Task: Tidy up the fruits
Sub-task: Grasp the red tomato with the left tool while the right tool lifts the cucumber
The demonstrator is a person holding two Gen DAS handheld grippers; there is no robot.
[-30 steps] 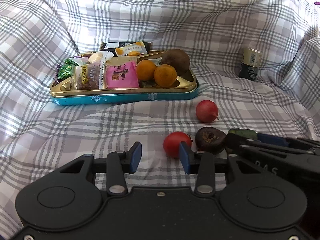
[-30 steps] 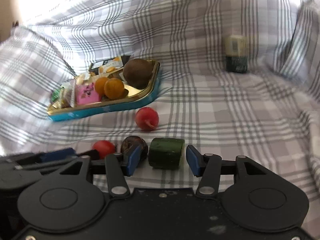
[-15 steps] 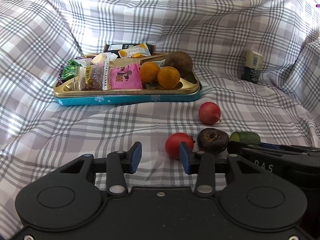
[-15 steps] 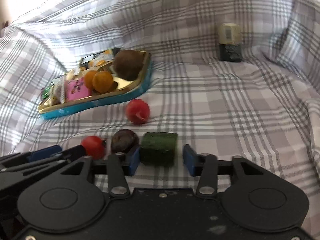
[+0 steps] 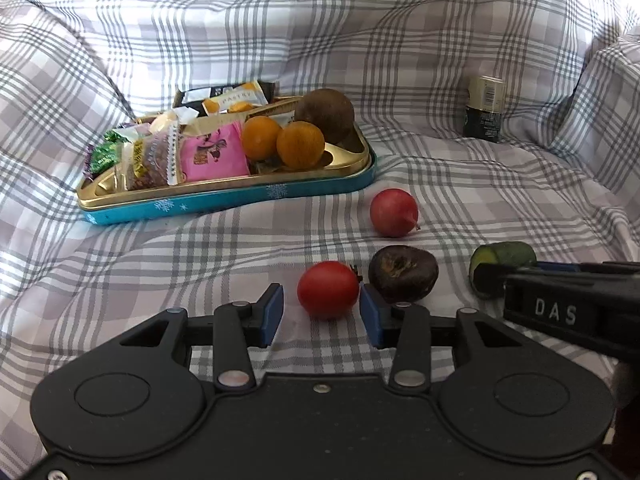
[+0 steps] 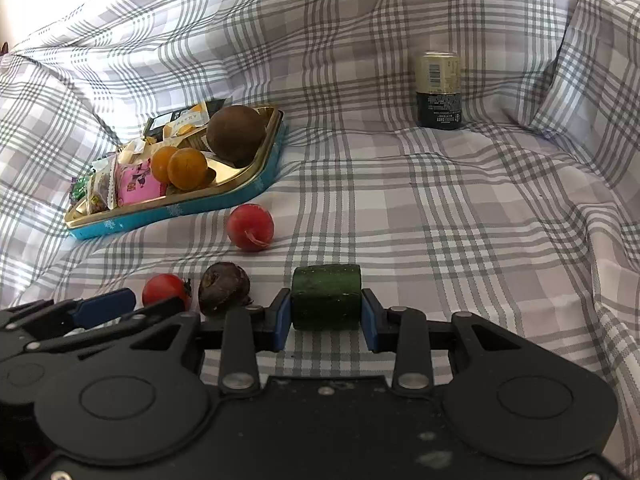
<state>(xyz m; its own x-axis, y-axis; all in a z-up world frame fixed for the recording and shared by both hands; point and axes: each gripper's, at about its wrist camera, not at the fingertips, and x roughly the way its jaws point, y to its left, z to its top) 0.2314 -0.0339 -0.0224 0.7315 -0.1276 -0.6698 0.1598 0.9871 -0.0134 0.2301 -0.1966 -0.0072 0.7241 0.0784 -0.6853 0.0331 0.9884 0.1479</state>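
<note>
Since a sec ago right hand-held gripper closed on the cucumber chunk, holding it on the bed. Left hand-held gripper just widened around the tomato, not gripping yet. Dark fruit & radish still loose; oranges etc already in tin. Roughly halfway imo.

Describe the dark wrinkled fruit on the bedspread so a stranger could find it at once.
Start at the blue tin tray on the checked bedspread and come toward the camera, past the pink-red radish. The dark wrinkled fruit lies in the near row, between the red tomato and the green cucumber piece. It alone is purple-black, dull and shrivelled.
</note>
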